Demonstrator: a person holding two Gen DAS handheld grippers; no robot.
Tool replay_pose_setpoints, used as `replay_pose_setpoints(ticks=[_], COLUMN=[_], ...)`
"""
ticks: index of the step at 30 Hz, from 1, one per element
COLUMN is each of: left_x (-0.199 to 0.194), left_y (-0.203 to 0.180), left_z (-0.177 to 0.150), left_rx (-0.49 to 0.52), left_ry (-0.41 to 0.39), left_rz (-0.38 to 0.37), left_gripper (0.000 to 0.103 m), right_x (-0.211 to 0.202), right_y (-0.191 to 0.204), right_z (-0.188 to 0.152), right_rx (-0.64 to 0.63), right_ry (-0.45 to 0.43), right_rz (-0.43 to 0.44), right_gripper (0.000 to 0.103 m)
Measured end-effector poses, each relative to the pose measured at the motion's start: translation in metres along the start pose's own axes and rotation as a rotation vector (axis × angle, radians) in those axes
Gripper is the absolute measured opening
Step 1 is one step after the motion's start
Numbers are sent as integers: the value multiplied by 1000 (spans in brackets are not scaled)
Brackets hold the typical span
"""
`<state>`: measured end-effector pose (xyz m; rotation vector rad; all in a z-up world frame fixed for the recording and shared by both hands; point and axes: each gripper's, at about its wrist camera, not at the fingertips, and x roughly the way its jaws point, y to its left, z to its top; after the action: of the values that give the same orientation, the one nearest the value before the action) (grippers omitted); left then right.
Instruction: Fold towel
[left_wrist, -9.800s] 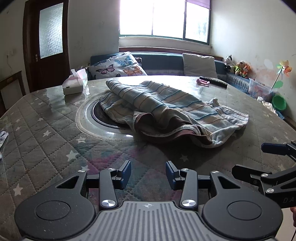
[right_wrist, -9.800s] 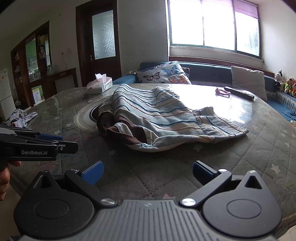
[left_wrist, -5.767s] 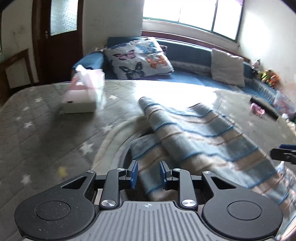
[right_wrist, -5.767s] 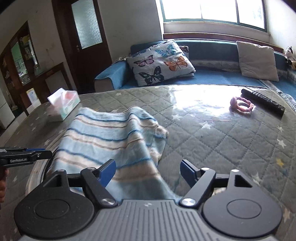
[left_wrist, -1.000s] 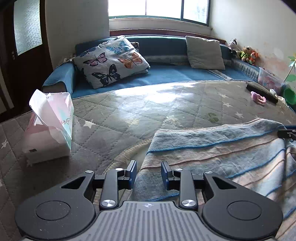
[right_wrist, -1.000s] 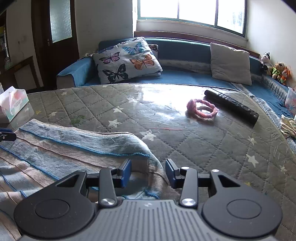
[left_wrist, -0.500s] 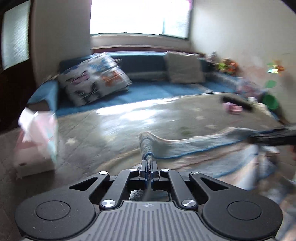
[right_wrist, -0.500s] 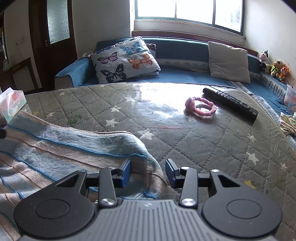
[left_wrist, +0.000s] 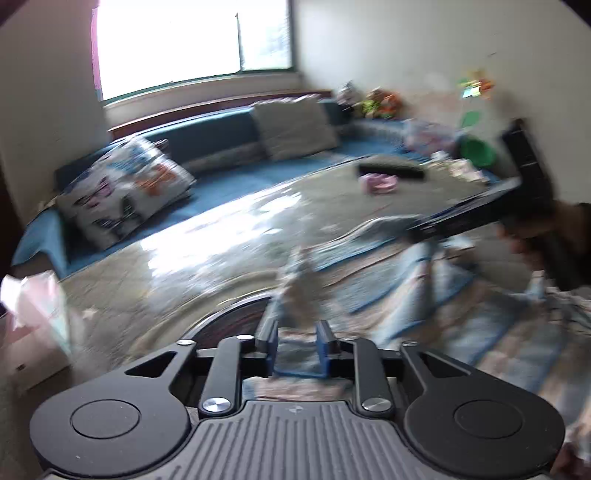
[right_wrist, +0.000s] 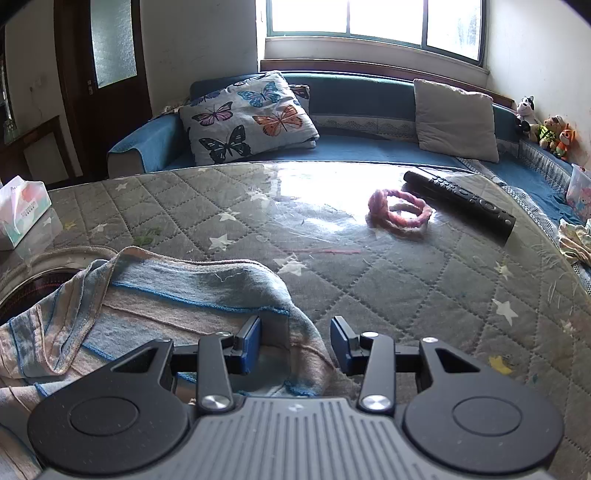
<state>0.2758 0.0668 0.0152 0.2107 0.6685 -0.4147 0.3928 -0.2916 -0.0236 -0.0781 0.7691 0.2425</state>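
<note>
The blue and tan striped towel (right_wrist: 166, 306) lies rumpled on the quilted table (right_wrist: 406, 295), its far left corner flopped over near the round inset. My right gripper (right_wrist: 295, 345) is open, and its fingers straddle the towel's near right corner. In the blurred left wrist view, my left gripper (left_wrist: 297, 347) is open by a narrow gap. A bunched peak of the towel (left_wrist: 299, 284) stands just ahead of its fingers, with fabric lying between them. The right gripper (left_wrist: 480, 218), held in a hand, reaches in over the towel from the right.
A tissue box (right_wrist: 20, 210) stands at the table's left edge. A pink hair band (right_wrist: 399, 214) and a black remote (right_wrist: 458, 199) lie at the far right. A round metal-rimmed inset (right_wrist: 37, 277) sits under the towel's left part. A blue sofa with cushions runs behind.
Half a second ago my left gripper was shut on the towel's edge; now its fingers are apart, the view has swung right and the towel's left corner has slumped. The right gripper has barely moved.
</note>
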Motion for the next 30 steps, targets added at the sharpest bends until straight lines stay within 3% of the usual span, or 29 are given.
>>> replay_pose_setpoints(ticks=[3,6,8,11,16,19,23,26,30], left_x=[17,25,25,20,12,3,-6,-4,3], left_y=[9,12,12,16,21,31,60,89,116], left_z=[-7,-14,-14,-13,-11,-8,-1,0,-9], left_rx=[-38,-46,-47,-53,-63,-74,-100,-140,-193], left_ry=[74,96,90,65,24,-22,-82,-74,-37], left_rz=[-10,-19,-16,4,38,112,282,420,478], left_gripper=[27,26,24,7,2,2,2,2,1], right_x=[0,0,0,0,-1,-3,-2,-1,1], right_y=[0,-1,-2,-2,-3,-5,-7,-9,-13], right_z=[0,1,1,1,2,3,5,8,11], right_rx=[0,0,4,6,9,15,20,36,67], right_ry=[1,-1,-1,-3,-7,-11,-16,-20,-29], right_rz=[1,2,1,-1,-7,-11,-15,-11,2], right_gripper=[42,42,42,42,42,42,42,43,47])
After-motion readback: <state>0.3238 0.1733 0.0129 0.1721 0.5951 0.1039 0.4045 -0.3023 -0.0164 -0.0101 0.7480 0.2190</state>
